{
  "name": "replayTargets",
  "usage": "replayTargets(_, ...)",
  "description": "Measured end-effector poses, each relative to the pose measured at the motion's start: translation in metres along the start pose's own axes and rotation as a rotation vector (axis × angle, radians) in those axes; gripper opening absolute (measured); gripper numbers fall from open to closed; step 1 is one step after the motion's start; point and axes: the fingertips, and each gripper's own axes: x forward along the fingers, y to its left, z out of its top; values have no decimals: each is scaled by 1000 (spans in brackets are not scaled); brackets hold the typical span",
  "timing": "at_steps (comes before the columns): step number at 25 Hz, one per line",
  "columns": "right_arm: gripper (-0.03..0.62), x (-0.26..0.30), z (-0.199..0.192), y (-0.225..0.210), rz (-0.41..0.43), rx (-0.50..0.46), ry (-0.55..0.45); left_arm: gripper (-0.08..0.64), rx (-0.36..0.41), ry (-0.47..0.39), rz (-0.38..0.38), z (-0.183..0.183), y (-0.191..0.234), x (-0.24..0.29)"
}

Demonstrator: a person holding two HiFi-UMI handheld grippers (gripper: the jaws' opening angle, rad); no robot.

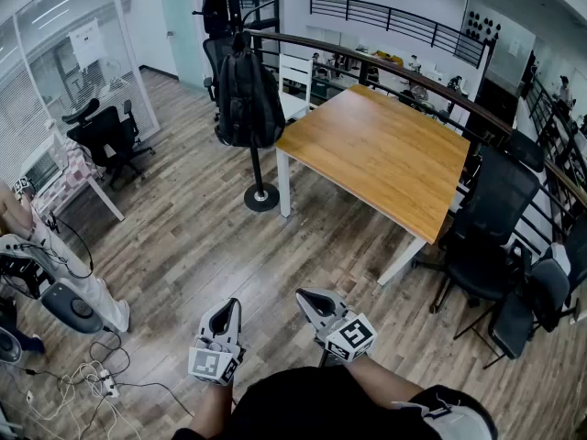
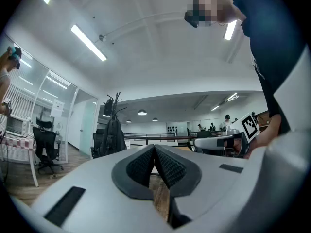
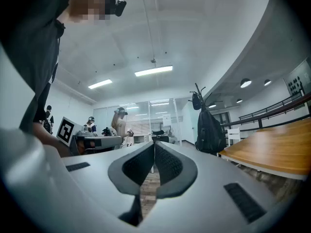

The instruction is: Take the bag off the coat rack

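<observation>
A black backpack (image 1: 246,94) hangs on a black coat rack (image 1: 260,195) across the room, by the corner of the wooden table. It also shows small in the left gripper view as the backpack (image 2: 112,136) and in the right gripper view as the backpack (image 3: 209,131). My left gripper (image 1: 225,308) and right gripper (image 1: 310,298) are held low near my body, far from the rack. Both are shut with nothing between their jaws. A second dark bag (image 1: 216,9) hangs higher on the rack.
A wooden table (image 1: 381,154) with white legs stands right of the rack. Black office chairs (image 1: 486,236) crowd the right side, and another chair (image 1: 105,136) stands at the left. A person (image 1: 41,236) and cables (image 1: 92,379) are at the left on the wood floor.
</observation>
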Motion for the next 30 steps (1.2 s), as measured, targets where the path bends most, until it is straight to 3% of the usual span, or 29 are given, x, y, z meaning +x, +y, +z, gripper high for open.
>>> replayTargets(8, 32, -10, 1, -10, 41, -12, -7, 15, -13, 14, 2, -9, -17, 6)
replayTargets(12, 34, -16, 6, -13, 51, 19, -73, 15, -43, 23, 13, -14, -17, 5)
replayTargets(19, 34, -8, -8, -21, 70, 68, -21, 15, -69, 46, 13, -25, -12, 5)
replayTargets(30, 34, 4, -15, -76, 26, 72, 13, 15, -104, 25, -14, -36, 13, 78)
